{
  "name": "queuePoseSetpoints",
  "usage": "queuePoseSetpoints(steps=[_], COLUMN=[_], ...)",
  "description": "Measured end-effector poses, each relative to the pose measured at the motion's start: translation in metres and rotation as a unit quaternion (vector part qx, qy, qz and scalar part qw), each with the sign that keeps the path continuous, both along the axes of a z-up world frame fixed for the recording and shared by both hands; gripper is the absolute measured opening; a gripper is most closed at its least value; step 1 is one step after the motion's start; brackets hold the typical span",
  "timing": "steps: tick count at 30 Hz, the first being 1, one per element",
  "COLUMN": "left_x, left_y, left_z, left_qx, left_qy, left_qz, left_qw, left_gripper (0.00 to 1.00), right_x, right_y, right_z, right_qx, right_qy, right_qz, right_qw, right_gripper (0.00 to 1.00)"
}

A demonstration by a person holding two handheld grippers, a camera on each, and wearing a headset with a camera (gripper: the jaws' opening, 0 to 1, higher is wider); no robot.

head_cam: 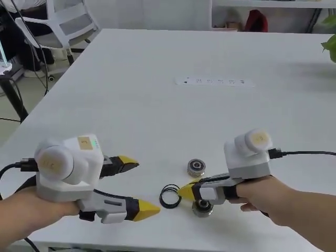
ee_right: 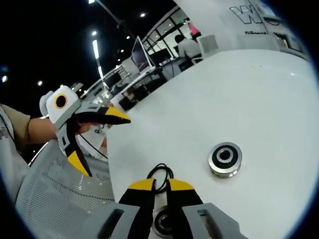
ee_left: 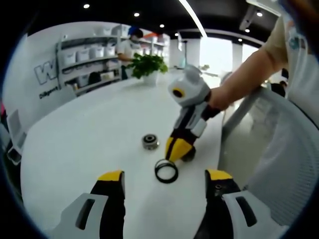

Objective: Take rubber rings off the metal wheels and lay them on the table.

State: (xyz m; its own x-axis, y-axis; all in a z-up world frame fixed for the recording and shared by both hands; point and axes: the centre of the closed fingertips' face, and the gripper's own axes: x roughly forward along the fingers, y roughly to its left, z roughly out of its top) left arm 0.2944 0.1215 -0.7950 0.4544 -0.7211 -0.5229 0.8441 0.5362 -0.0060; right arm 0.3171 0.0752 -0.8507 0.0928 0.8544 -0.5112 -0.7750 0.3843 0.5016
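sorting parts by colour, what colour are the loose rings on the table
Black rubber rings, clearest in the left gripper view.

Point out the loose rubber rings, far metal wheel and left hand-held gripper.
rubber rings [ee_left: 166,180]: left gripper view, near band.
far metal wheel [head_cam: 196,167]: head view, top face.
left hand-held gripper [head_cam: 148,186]: head view, midway between its tips.

On the white table [head_cam: 157,94] lie black rubber rings [head_cam: 170,196] and silver-and-black metal wheels [head_cam: 196,167], the left hand-held gripper [head_cam: 144,186] and right hand-held gripper [head_cam: 184,192] are white and grey with black jaws tipped yellow, and a green plant [head_cam: 329,44] edges the upper right.
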Motion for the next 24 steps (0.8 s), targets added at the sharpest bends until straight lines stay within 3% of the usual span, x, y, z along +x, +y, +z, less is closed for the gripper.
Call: queuePoseSetpoints(steps=[9, 24], left_x=[-0.001, 0.002], left_y=[-0.001, -0.005], left_z=[0.001, 0.011], left_qx=[0.003, -0.008], left_qy=[0.001, -0.004], left_qz=[-0.004, 0.002], left_qw=[1.0, 1.0], left_gripper=[0.66, 0.67], right_x=[-0.003, -0.007], right_y=[0.001, 0.0], right_z=[0.006, 0.029], right_qx=[0.002, 0.014], right_qy=[-0.015, -0.071], right_qz=[0.01, 0.029], right_qw=[0.9998, 0.997], right_gripper=[0.2, 0.45])
